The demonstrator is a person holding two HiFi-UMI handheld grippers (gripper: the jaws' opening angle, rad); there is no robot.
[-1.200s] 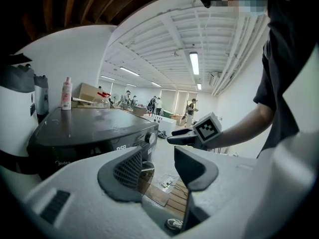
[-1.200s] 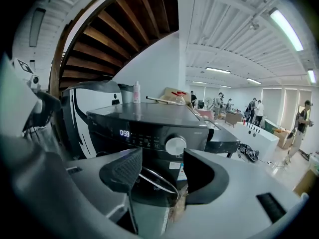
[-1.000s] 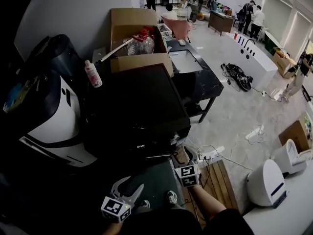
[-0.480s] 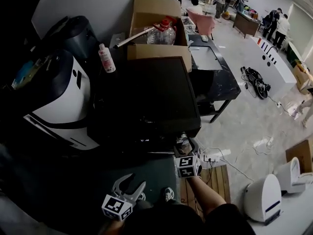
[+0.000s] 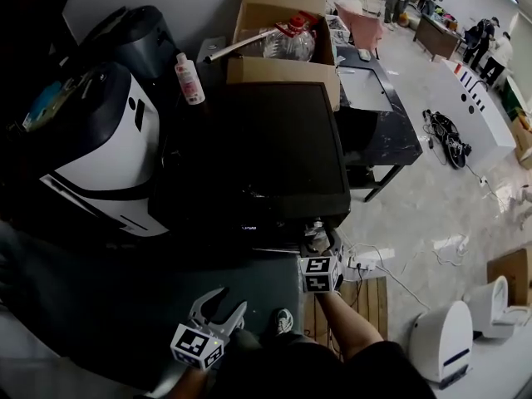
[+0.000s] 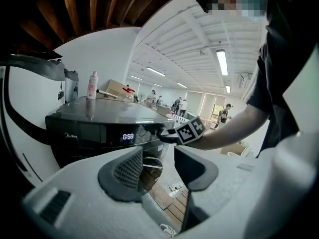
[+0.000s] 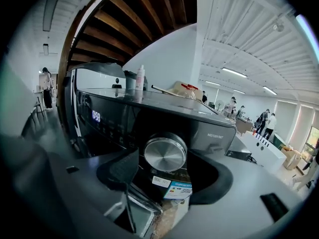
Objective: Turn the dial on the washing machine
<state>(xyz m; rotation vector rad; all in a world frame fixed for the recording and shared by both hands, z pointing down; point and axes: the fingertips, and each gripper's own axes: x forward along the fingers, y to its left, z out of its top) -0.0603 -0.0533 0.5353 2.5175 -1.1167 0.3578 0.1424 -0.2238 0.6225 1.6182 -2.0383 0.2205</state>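
Where the dark washing machine (image 6: 89, 118) shows its front panel, the brand name Midea (image 6: 68, 139) and a lit display (image 6: 128, 136) reading 0:58 are legible. Its silver dial (image 7: 165, 154) sits between the jaws of the right gripper (image 7: 165, 167), which have just been opening and stand apart, not pressing it. The stickers (image 7: 172, 185) below the dial are too small to read. The left gripper (image 6: 158, 166) hangs short of the machine, jaws apart and empty.

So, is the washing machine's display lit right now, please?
Yes, the display glows with bright digits on the front of the washing machine.
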